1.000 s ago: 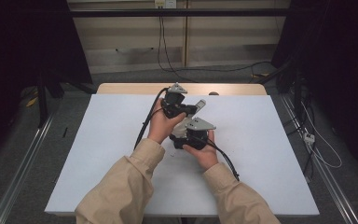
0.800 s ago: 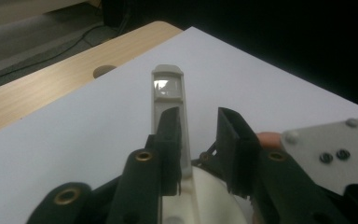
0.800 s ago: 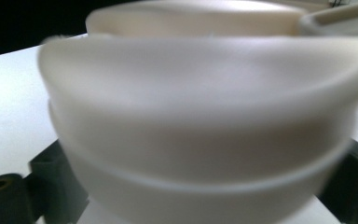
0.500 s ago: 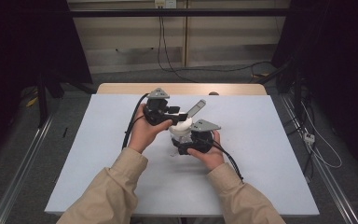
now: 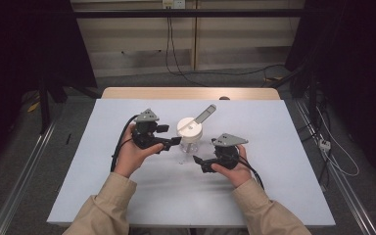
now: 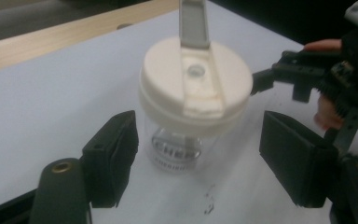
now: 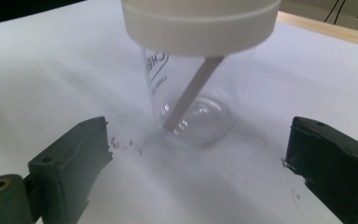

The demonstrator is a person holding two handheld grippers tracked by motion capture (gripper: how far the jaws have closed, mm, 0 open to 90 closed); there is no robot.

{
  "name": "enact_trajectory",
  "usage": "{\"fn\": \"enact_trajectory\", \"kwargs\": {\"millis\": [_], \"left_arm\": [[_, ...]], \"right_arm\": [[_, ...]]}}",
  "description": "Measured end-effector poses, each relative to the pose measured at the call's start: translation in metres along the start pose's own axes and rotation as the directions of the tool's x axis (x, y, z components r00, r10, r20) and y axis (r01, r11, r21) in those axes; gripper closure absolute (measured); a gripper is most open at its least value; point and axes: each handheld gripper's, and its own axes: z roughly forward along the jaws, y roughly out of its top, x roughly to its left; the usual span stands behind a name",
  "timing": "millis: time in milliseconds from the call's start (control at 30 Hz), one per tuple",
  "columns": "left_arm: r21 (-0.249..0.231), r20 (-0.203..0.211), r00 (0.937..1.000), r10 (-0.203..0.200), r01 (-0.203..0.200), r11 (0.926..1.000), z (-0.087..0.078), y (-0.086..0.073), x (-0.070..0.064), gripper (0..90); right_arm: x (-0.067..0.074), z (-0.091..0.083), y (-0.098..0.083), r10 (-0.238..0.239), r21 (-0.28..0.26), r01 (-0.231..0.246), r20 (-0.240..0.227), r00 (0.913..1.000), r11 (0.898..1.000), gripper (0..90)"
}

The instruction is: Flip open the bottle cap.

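Observation:
A clear jar (image 5: 190, 145) with a white lid (image 5: 190, 129) stands upright mid-table, and a flat grey stick (image 5: 204, 113) pokes up through the lid. My left gripper (image 5: 175, 142) is open just left of the jar, its jaws apart and pointing at it. In the left gripper view the jar (image 6: 182, 150) stands beyond the gripper (image 6: 209, 161), its lid (image 6: 196, 84) seen from above. My right gripper (image 5: 196, 162) is open to the jar's lower right. The right gripper view has the jar (image 7: 193, 102) beyond the wide-apart gripper (image 7: 200, 168). Neither gripper touches it.
The white tabletop (image 5: 284, 147) has a wooden strip (image 5: 191, 93) along its far edge. Cables trail from both grippers toward the person's sleeves (image 5: 103, 205). Dark scuff marks (image 7: 123, 142) lie on the table near the jar.
Both grippers have drawn apart from the middle, the left one going left and the right one going right and nearer the person. The jar, earlier hidden between them, now stands free.

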Motion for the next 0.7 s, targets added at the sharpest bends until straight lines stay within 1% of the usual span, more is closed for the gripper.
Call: {"fn": "enact_trajectory", "kwargs": {"millis": [67,133,300,367,400,500,533,633,700], "left_arm": [[-0.005,0.003,0.9999,-0.013,0.013,0.9999,-0.002,-0.008,0.002,24.6],[0.008,-0.001,0.9999,-0.017,0.017,0.9998,-0.005,-0.015,0.003,22.4],[0.011,-0.006,0.9995,-0.03,0.03,0.9995,-0.014,-0.032,0.007,19.3],[0.012,-0.014,0.9992,-0.037,0.037,0.9992,-0.018,-0.039,0.009,18.0],[0.016,-0.017,0.9994,-0.031,0.031,0.9994,-0.021,-0.042,0.01,17.9],[0.02,-0.022,0.9989,-0.042,0.042,0.9989,-0.027,-0.053,0.013,17.1],[0.021,-0.034,0.9988,-0.037,0.037,0.9991,-0.03,-0.056,0.015,16.8],[0.014,-0.046,0.9982,-0.04,0.041,0.9991,-0.036,-0.065,0.018,16.8],[0.025,-0.05,0.9977,-0.046,0.048,0.9986,-0.04,-0.071,0.02,15.3]], "right_arm": [[0.0,-0.005,-0.003,0.0,0.002,0.0,-0.001,1.0,1.0,5.5],[-0.001,-0.009,-0.006,-0.001,0.008,0.001,0.0,1.0,1.0,5.5],[-0.003,-0.019,-0.01,0.003,0.002,-0.003,0.0,1.0,1.0,5.8],[-0.003,-0.023,-0.012,0.002,0.001,-0.002,0.001,1.0,1.0,5.9],[-0.003,-0.024,-0.013,0.001,0.0,-0.001,0.001,1.0,1.0,6.5],[-0.003,-0.029,-0.015,-0.002,0.001,0.002,0.0,1.0,1.0,7.3],[-0.003,-0.03,-0.016,0.001,-0.002,-0.001,-0.002,1.0,1.0,7.2],[-0.004,-0.036,-0.018,0.0,-0.003,0.0,-0.005,1.0,1.0,7.1],[-0.006,-0.039,-0.019,0.0,-0.002,0.0,-0.003,1.0,1.0,7.0]]}}
